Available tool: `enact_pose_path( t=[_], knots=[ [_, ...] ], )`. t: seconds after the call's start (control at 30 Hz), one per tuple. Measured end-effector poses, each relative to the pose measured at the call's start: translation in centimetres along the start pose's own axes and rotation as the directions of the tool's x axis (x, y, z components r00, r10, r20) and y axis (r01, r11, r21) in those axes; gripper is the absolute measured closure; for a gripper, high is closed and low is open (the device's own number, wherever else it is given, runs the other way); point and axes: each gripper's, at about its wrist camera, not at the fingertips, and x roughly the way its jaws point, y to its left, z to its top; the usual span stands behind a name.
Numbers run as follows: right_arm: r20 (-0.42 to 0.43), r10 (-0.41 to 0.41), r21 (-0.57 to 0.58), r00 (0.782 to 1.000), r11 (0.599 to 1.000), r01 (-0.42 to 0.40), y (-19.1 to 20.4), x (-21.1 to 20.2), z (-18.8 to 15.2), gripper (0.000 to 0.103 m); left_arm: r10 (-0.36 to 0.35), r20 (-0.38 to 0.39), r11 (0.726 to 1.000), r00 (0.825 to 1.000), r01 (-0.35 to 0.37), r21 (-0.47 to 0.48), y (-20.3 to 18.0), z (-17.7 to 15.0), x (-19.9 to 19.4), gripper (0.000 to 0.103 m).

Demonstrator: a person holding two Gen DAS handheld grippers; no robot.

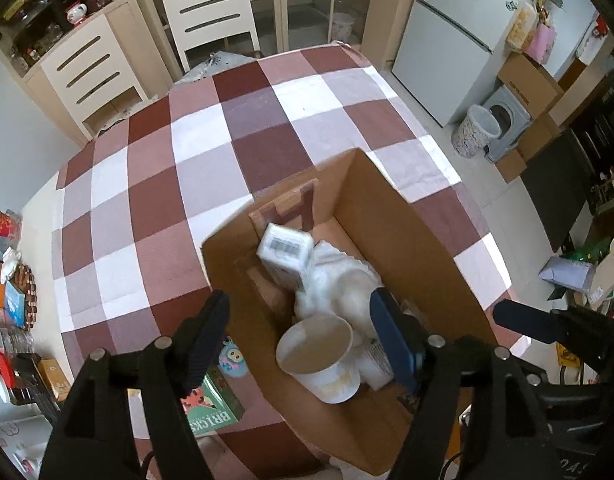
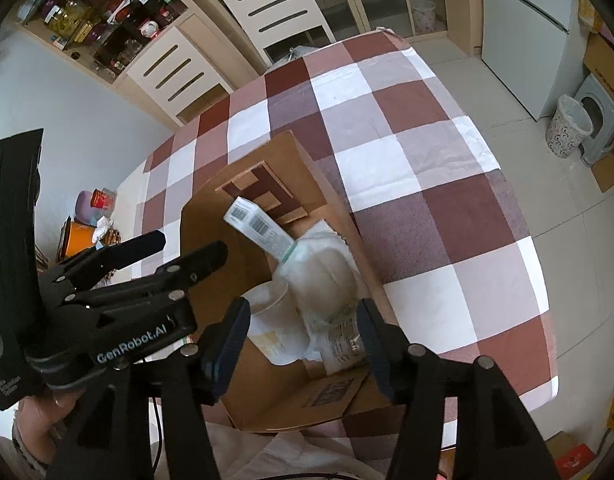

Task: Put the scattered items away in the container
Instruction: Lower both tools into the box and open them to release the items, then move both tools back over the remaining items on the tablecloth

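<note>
Left wrist view: my left tongs [image 1: 297, 334] stand apart, nothing between them, above the near left corner of the box [image 1: 407, 216] at lower centre of the frame. Box sits on the checked desk [image 1: 155, 168]. Inside it: a white carton [image 1: 285, 254] leaning at the far end, a crumpled white bag [image 1: 339, 280] in the middle, a paper cup [image 1: 319, 356] lying tipped at the near end. Outside the box, at lower left, a green book [image 1: 211, 404] and a small blue toy [image 1: 233, 358] lie on the desk. Right tongs [image 1: 523, 320] show at right edge; I cannot tell their state here.

Right wrist view: my right tongs [image 2: 303, 332] are apart, empty, over the box [image 2: 263, 184] at centre frame. Carton [image 2: 259, 228], bag [image 2: 327, 272] and cup [image 2: 273, 320] lie inside. Left tongs [image 2: 179, 248] enter from the left, open.
</note>
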Motion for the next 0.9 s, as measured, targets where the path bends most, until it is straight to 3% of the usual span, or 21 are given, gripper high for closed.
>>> enact_pose_path(
  t=[0.53, 0.9],
  knots=[
    [-0.068, 0.032, -0.061, 0.997, 0.997, -0.036, 1.2, -0.6, -0.8, 0.046, 0.001, -0.001, 1.0, 1.0, -0.001, -0.016, 0.9, -1.5, -1.2, 0.029],
    [-0.096, 0.036, -0.112, 0.995, 0.993, -0.047, 3.3, -1.2, -2.4, 0.046, 0.01, -0.009, 0.999, 1.0, -0.011, -0.046, 2.6, -4.6, -2.4, 0.023]
  ],
)
